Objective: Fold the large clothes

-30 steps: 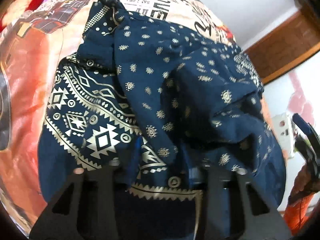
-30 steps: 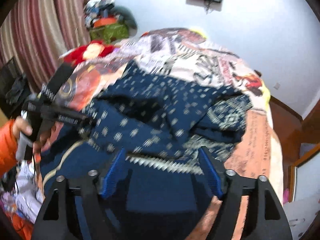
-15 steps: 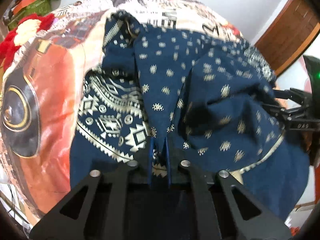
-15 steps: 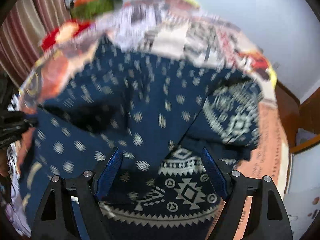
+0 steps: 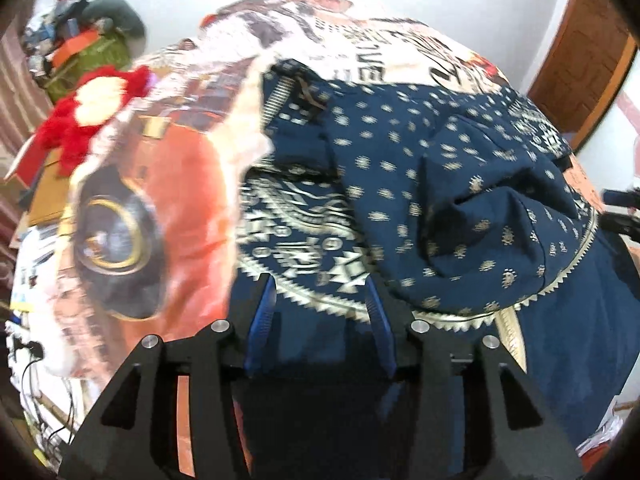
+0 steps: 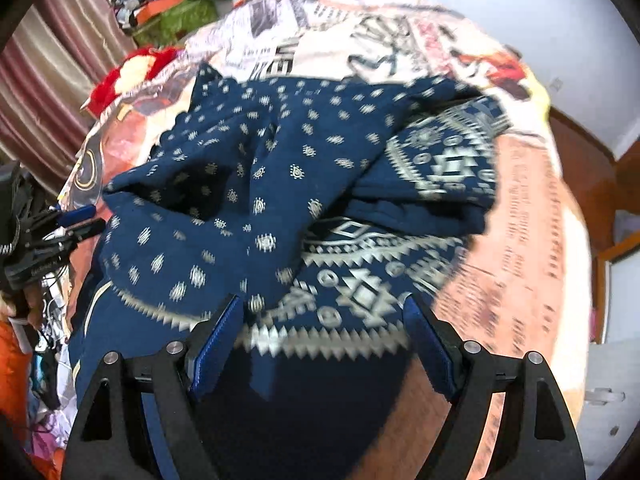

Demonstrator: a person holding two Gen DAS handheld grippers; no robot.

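On the bed [image 5: 152, 184] a rumpled navy garment [image 5: 440, 208] lies bunched toward the near edge, the left gripper [image 5: 320, 312] having just been opening its jaws, nothing pinched between them, while the right gripper [image 6: 326, 340] hovers with jaws spread wide over the patterned hem [image 6: 320, 340], likely seeking a fresh hold.

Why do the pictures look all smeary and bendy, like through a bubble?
Left wrist view: the printed bedspread smears from camera motion, while the black fingers stay sharp. Right wrist view: the white zigzag border on the navy garment streaks sideways. Both views: the fisheye lens bulges the bed into a dome and darkens the corners. The white wall is washed out bright.
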